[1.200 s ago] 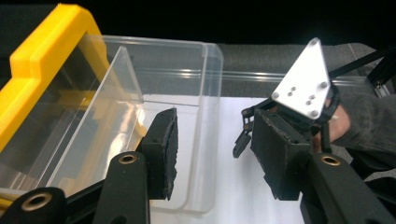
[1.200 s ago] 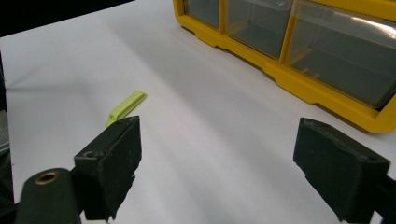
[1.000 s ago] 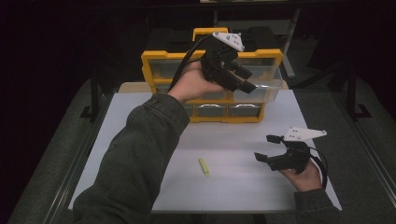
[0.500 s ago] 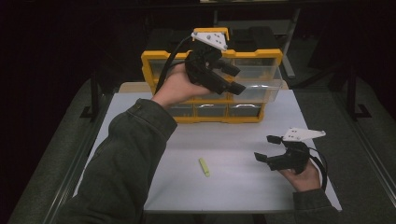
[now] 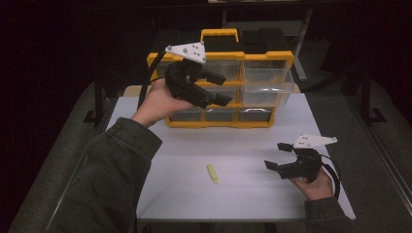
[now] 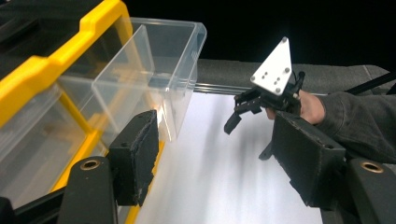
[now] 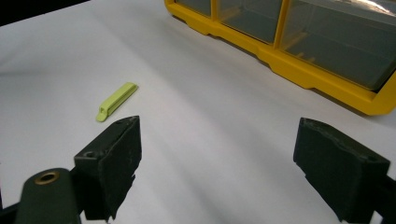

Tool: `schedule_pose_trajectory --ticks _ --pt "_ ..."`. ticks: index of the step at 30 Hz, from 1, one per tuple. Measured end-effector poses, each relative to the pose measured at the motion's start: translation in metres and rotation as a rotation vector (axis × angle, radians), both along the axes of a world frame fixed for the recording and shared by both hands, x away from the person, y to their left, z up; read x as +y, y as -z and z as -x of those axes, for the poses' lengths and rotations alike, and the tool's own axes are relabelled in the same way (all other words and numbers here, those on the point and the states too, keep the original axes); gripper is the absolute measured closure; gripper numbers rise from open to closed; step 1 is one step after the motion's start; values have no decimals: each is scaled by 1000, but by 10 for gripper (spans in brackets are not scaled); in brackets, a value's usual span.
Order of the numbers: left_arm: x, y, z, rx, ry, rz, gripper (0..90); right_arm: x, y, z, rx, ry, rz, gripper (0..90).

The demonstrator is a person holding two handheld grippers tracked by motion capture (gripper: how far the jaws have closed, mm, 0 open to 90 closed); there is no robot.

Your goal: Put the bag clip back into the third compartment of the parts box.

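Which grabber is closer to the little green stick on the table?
Right. The right gripper hovers low beside the green stick, jaws open toward it. The left gripper is up at the yellow drawer cabinet, farther off.

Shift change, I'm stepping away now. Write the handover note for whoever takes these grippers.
Left gripper: open, empty, held up in front of the yellow drawer cabinet.
Right gripper: open, empty, low over the white table, fingers pointing toward the green clip.
Done: one clear drawer on the cabinet's right side stands pulled out; it looks empty.
Left: the clip lies loose on the table, untouched. Probably pick it up with the right gripper, drop it in the open drawer, then push the drawer shut.
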State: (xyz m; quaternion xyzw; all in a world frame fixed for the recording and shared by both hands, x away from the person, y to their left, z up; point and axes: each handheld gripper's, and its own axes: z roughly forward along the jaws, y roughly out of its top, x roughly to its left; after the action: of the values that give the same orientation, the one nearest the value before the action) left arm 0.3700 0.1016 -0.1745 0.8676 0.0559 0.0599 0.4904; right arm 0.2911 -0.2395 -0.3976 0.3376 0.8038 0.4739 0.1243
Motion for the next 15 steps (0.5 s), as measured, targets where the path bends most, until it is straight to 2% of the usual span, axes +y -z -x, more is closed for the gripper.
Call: schedule_pose_trajectory --ticks 5,8,12,15 --pt "15 6 4 2 -14 5 331 1 0 1 2 -1 -8 144" --pt "23 10 7 10 -21 28 325 1 0 1 -8 1 -5 144" --pt "31 16 11 22 -43 28 284 2 1 0 -4 2 -2 144" --pt "37 20 17 7 -56 27 272 3 3 -2 2 3 4 144"
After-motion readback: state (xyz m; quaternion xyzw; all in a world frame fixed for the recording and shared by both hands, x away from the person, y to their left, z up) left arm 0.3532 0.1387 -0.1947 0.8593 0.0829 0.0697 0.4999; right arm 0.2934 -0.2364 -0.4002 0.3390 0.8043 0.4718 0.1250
